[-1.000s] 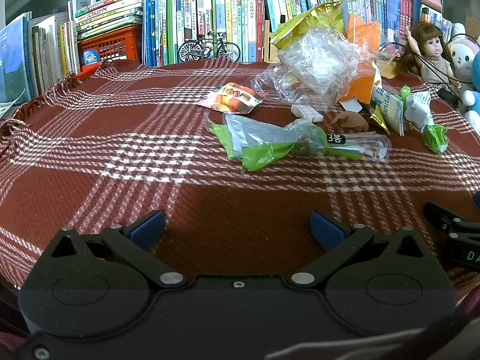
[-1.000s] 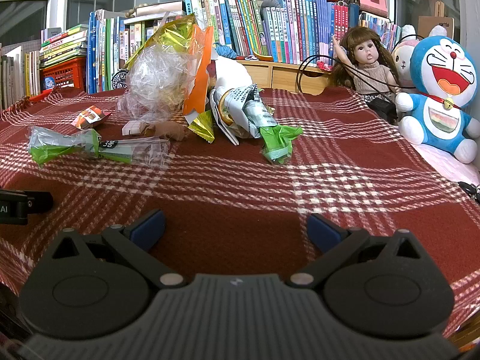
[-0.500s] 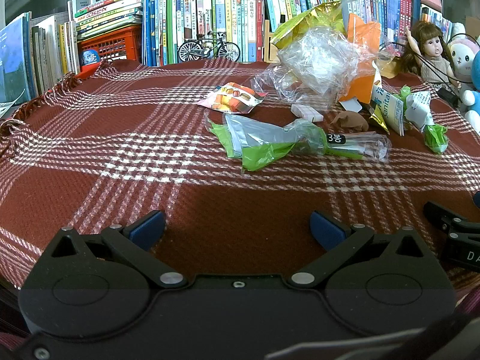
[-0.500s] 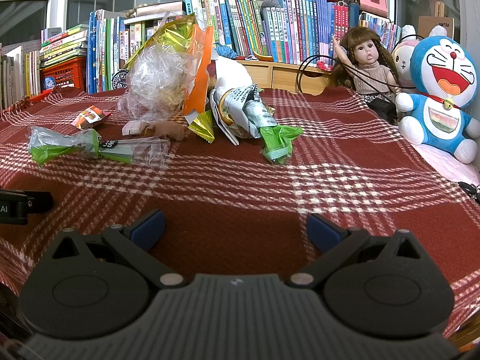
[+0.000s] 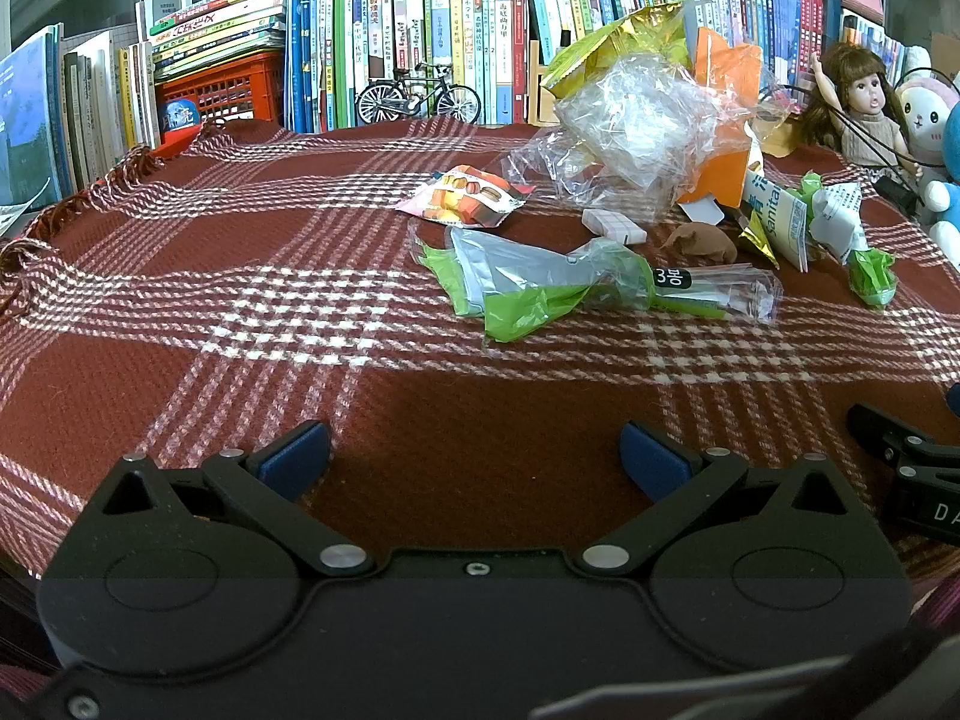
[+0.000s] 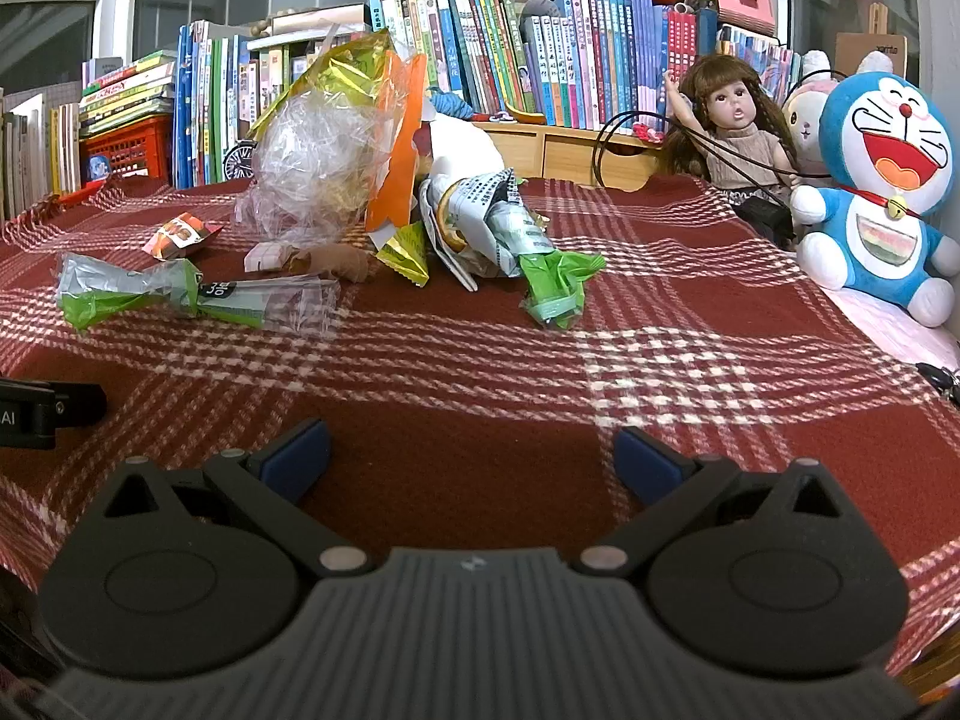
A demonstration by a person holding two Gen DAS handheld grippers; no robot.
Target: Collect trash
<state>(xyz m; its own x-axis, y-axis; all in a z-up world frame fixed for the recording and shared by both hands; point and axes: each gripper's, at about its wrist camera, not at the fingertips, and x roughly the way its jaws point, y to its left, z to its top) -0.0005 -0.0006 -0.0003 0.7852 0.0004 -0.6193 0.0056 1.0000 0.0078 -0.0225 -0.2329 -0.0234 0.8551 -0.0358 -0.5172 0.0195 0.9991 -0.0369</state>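
Both grippers are sitting low at the near edge of the red plaid blanket, and I am holding nothing yet. My left gripper is spread wide with only blanket between its blue pads. My right gripper is spread wide too, and it is empty.

Going left to right, I am seeing the snack packet with pictures, then the green and silver wrapper, the clear crinkly bag, a small white piece, a brown lump, the printed paper pack and the crumpled green wrapper.

All the trash is lying well ahead of both grippers. I think nothing is collected yet, so the whole job is waiting. I am not seeing any bin.
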